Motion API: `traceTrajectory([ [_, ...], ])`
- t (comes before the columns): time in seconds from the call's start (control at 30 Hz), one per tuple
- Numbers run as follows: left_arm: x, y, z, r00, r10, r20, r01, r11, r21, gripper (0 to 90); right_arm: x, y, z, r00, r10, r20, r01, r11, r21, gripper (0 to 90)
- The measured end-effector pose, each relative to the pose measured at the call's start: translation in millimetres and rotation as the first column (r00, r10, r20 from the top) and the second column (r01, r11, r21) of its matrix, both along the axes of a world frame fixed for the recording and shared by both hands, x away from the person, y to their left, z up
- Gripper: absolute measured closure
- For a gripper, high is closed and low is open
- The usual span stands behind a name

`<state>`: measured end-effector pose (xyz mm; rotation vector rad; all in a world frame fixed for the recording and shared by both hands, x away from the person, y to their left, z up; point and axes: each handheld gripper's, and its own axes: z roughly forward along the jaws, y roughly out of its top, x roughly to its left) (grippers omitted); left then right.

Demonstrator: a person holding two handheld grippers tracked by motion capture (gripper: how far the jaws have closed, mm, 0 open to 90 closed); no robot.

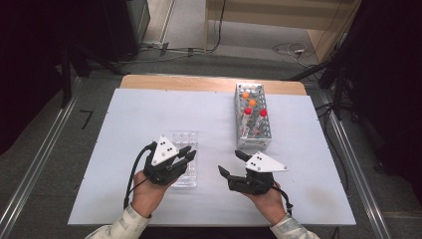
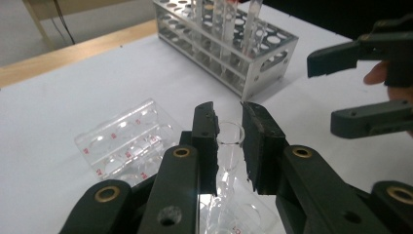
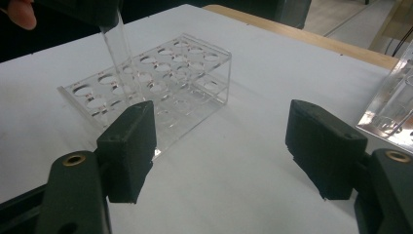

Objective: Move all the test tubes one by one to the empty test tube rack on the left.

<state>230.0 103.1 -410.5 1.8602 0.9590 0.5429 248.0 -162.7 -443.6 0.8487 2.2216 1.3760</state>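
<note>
The left claw (image 2: 229,146) is clenched on a clear glass test tube (image 2: 229,139), whose open rim is seen between the two black pads in the left gripper view. In the right gripper view the same tube (image 3: 117,46) is seen slanting down from the claw into the clear acrylic tube rack (image 3: 160,78), its lower end at or inside one of the holes near the rack's 9 o'clock end; whether it is fully seated cannot be told. In the high view the left claw (image 1: 186,157) lies over this transparent rack (image 1: 183,137), at about 7 o'clock of the white worktop (image 1: 124,124).

The right claw (image 1: 231,162) is released, with nothing between its widely spread jaws, and is held over bare worktop at about 5 o'clock, well apart from the acrylic rack.

At 1 o'clock a perforated metal tube rack (image 1: 253,139) is seen, loaded with four tubes with orange and red caps (image 1: 253,107).

As a judgement, the work is at an early stage: one uncapped tube is being placed in the acrylic rack, whose other holes appear empty. Seating and release of that tube are left, and the capped tubes in the metal rack are untouched.
</note>
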Motion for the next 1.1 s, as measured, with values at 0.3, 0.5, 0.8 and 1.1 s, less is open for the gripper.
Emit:
traceTrajectory([
  [0.3, 3.8, -5.2, -15.5, 0.9985, 0.003, -0.055, -0.001, 0.9990, 0.044, 76.7, 0.0, -0.3, -0.1, 1.0000, -0.002, -0.001, 0.002, 1.000, 0.000, 25.7],
  [0.5, 6.9, -4.0, -21.5, 0.9963, 0.001, -0.086, 0.003, 0.9991, 0.042, 76.4, 0.5, -0.3, -0.7, 1.0000, -0.002, -0.001, 0.002, 1.000, -0.003, 25.6],
  [0.8, 6.5, -3.4, -19.3, 0.9959, -0.010, -0.090, 0.009, 0.9999, -0.004, 58.2, 1.1, -1.1, -0.9, 1.0000, -0.008, -0.001, 0.008, 1.000, -0.004, 25.6],
  [1.1, 4.0, 3.1, -11.1, 0.9937, 0.106, -0.037, -0.109, 0.9909, -0.080, 18.9, 6.2, -7.2, -0.6, 0.9989, -0.048, -0.002, 0.048, 0.999, 0.005, 26.0],
])
